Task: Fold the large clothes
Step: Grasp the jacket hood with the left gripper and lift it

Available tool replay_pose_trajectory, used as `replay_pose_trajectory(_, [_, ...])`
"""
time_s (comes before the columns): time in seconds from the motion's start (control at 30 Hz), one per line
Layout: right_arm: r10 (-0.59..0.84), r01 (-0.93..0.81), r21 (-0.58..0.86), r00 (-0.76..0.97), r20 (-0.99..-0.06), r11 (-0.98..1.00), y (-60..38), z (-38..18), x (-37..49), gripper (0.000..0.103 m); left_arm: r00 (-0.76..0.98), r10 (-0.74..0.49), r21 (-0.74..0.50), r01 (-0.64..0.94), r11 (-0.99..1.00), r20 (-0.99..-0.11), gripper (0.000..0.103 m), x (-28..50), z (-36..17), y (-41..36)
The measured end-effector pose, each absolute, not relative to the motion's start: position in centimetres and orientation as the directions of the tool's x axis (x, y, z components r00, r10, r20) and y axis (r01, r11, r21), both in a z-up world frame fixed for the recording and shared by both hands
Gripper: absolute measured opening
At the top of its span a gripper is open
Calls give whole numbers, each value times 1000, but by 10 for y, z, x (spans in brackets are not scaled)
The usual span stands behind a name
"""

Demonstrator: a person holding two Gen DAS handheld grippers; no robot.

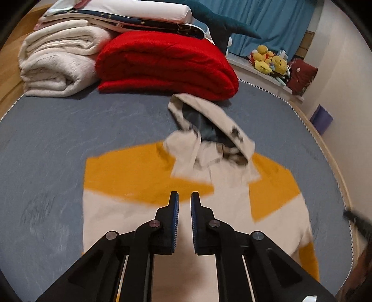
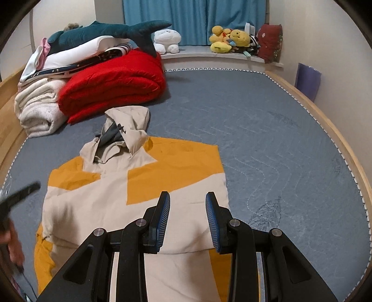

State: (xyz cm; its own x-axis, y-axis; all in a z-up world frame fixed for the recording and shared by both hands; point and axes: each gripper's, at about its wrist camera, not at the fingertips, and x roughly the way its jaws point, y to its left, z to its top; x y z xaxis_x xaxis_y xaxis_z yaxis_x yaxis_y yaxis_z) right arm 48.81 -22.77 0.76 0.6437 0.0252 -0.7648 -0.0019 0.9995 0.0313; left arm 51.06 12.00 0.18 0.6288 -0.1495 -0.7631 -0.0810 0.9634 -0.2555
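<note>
Garment: a beige and orange hooded jacket (image 2: 130, 197) is laid flat on the grey-blue bed (image 2: 267, 139), with its sleeves folded in so that the body forms a rough rectangle.
Hood: the hood (image 2: 126, 130) is seen lying crumpled at the far end of the jacket, its dark lining exposed, pointing toward the red blanket (image 2: 111, 86).
Left tongs: the left tongs (image 1: 184, 204) are held above the near, beige part of the jacket; the blue-padded fingers are drawn nearly together, a narrow gap is left between them, and nothing is pinched.
Right tongs: the right tongs (image 2: 187, 204) are held above the jacket's right near portion; the fingers are spread wide and nothing is gripped.
Left view sharpness: the jacket is blurred in the left wrist view, so fine folds cannot be made out there.
Bedding pile: a folded white blanket (image 2: 37, 109) is placed beside the red blanket at the far left of the bed, with folded linens stacked on top and a teal plush shark (image 2: 104, 34) laid over them.
Ledge: yellow plush toys (image 2: 230, 39) and a white plush toy (image 2: 166, 40) are set on the ledge past the bed, before a blue curtain (image 2: 193, 21).
Bed frame: a wooden frame (image 2: 344, 144) is seen around the mattress edge.
</note>
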Motion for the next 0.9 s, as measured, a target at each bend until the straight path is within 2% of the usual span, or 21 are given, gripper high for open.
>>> replay_pose_trajectory(0.1, [50, -14, 53, 627, -777, 998, -231, 3, 491, 32, 612, -146, -258, -98, 961, -778, 9, 564, 2, 133])
replay_pose_trajectory(0.17, [48, -16, 49, 626, -778, 999, -234, 1, 495, 26, 591, -137, -246, -107, 963, -795, 9, 603, -3, 140])
replay_pose_trajectory(0.47, [-11, 60, 31, 601, -799, 998, -258, -16, 517, 26, 514, -227, -348, -150, 925, -827, 9, 741, -56, 150])
replay_pose_trajectory(0.57, [-8, 47, 23, 579, -815, 999, -259, -28, 524, 26, 502, -211, -336, -173, 926, -839, 9, 780, -70, 151])
replay_pose_trajectory(0.77, [-24, 76, 21, 543, -839, 997, -266, -47, 534, 26, 427, -245, -370, -239, 898, -871, 21, 834, -110, 161])
replay_pose_trajectory(0.9, [1, 60, 38, 520, -854, 997, -262, -57, 538, 26, 379, -284, -399, -270, 876, -881, 22, 853, -136, 160])
